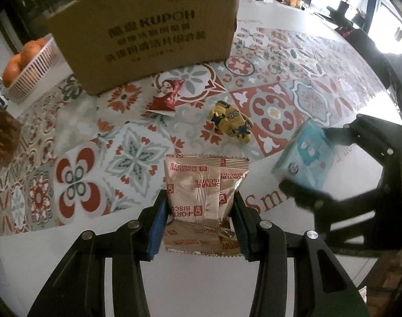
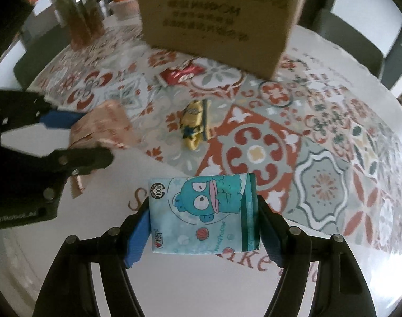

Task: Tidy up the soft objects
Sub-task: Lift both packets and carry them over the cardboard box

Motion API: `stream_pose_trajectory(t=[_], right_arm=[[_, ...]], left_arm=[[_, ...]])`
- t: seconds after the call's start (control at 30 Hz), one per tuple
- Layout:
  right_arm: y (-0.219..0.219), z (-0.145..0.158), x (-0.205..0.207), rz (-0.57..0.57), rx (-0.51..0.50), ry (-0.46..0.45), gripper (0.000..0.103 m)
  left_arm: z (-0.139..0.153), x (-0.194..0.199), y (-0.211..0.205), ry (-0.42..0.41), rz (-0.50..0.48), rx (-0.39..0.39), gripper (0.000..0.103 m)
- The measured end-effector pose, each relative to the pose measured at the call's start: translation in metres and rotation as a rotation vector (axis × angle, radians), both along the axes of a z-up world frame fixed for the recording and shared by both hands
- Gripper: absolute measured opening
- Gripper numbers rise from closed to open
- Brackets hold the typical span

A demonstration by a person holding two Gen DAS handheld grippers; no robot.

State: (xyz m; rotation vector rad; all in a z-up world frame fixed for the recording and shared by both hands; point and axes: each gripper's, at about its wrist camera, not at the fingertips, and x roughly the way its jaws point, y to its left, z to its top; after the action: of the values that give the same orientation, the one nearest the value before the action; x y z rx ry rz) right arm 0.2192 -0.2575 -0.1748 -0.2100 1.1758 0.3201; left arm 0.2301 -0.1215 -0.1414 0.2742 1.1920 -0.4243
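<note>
My left gripper (image 1: pixel 201 206) is shut on a pink Fortune Biscuits packet (image 1: pixel 203 185), held above the table; it also shows in the right wrist view (image 2: pixel 103 129). My right gripper (image 2: pixel 203 222) is shut on a blue cartoon tissue pack (image 2: pixel 203 214), seen at the right of the left wrist view (image 1: pixel 306 155). A yellow minion plush (image 1: pixel 231 121) and a red wrapper (image 1: pixel 166 97) lie on the patterned cloth before the cardboard box (image 1: pixel 148 31). In the right wrist view the plush (image 2: pixel 194 124), wrapper (image 2: pixel 182 74) and box (image 2: pixel 216 18) lie ahead.
A pink basket of oranges (image 1: pixel 26 71) stands left of the box. A glass jar (image 2: pixel 79 8) stands at the far left in the right wrist view. The patterned tablecloth (image 1: pixel 280 79) covers the round table, whose edge curves at the right.
</note>
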Motion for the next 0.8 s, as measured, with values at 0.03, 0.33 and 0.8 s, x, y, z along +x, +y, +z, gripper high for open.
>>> stream_pose_trajectory(t=[0.03,0.33,0.8], right_arm=[[0.000,0.003,0.000,-0.015,0.004,-0.010,0.074],[-0.004,0.040,-0.011,-0.126,0.038,-0.132,0.074],[0.004,0.098,-0.017,-0.271,0.132,-0.319,0.074]], left_arm=[[0.003,-0.002,0.002,-0.011,0.005,-0.003,0.045],[0.035,-0.015,0.016,-0.114,0.055,-0.056,0.045],[0.089,-0.021,0.047,-0.288,0.140,-0.142,0.045]])
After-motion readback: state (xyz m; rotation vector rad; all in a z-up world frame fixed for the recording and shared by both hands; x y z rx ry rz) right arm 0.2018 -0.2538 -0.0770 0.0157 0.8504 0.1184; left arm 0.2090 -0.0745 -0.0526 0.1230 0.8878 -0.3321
